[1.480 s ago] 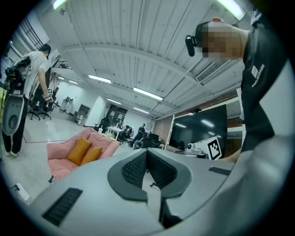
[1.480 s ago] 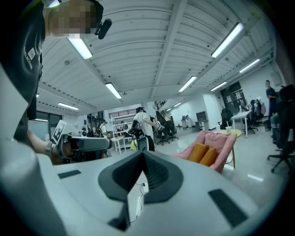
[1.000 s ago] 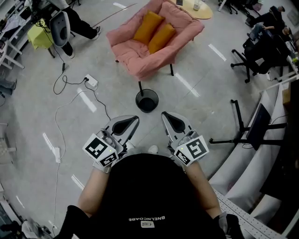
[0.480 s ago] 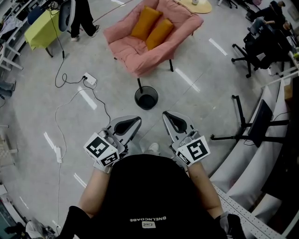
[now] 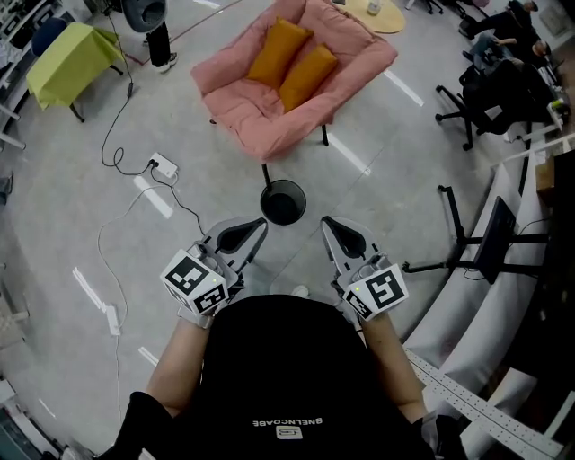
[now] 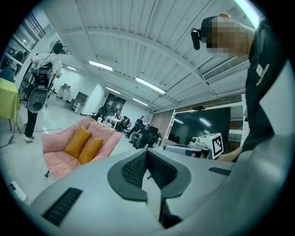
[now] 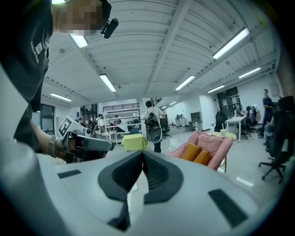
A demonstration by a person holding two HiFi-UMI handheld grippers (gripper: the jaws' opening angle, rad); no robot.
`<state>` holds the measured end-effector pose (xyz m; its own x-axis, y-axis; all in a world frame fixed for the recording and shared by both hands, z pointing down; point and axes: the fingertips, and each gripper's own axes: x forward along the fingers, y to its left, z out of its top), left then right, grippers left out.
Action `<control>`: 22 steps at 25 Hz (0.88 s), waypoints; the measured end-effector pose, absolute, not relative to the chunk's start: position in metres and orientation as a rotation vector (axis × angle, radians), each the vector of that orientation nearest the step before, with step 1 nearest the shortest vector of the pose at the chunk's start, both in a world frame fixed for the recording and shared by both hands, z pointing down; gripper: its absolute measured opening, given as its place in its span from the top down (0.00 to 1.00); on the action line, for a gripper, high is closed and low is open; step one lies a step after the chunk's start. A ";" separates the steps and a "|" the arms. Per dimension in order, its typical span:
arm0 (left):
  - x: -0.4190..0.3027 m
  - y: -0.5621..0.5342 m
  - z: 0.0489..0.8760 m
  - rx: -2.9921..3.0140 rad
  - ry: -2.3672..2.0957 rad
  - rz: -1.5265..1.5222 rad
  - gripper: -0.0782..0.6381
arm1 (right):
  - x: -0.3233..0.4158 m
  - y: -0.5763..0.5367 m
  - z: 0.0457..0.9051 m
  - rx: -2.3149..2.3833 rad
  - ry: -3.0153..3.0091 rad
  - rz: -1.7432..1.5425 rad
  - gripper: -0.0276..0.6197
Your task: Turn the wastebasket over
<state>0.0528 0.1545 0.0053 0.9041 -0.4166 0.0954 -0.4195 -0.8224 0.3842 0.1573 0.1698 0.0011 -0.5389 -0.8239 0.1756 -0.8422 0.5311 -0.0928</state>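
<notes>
A black mesh wastebasket (image 5: 283,201) stands upright on the grey floor, mouth up, just in front of the pink armchair. My left gripper (image 5: 258,224) is shut and empty, held level to the lower left of the basket. My right gripper (image 5: 329,223) is shut and empty too, to the basket's lower right. Both fingertips are a short way from the rim, not touching it. In the left gripper view the pads (image 6: 148,167) meet with nothing between them. The right gripper view shows its pads (image 7: 142,171) pressed together as well. The basket is hidden from both gripper views.
A pink armchair (image 5: 287,81) with two orange cushions (image 5: 289,61) stands behind the basket. A power strip (image 5: 164,165) and black cables lie on the floor to the left. A black stand (image 5: 463,247) and office chairs (image 5: 490,94) are at the right. A person (image 5: 154,27) stands far left.
I have walked toward the armchair. Both grippers have moved forward and now flank the basket more closely. They stayed shut. The person at the back left shifted rightward in view.
</notes>
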 end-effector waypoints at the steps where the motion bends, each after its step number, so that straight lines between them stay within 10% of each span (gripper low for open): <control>1: 0.045 0.144 0.008 2.662 -0.601 0.015 0.87 | 0.153 0.160 0.002 1.470 -2.632 0.264 0.94; 22: 0.000 0.065 0.111 2.372 -0.842 0.219 0.87 | 0.171 0.051 0.086 1.353 -2.423 0.488 0.94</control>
<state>-0.0004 0.0653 0.1110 0.7843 -0.5186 0.3404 -0.6187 -0.6147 0.4892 0.1711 0.0511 0.0864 -0.4991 -0.7491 0.4355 -0.8593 0.4925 -0.1377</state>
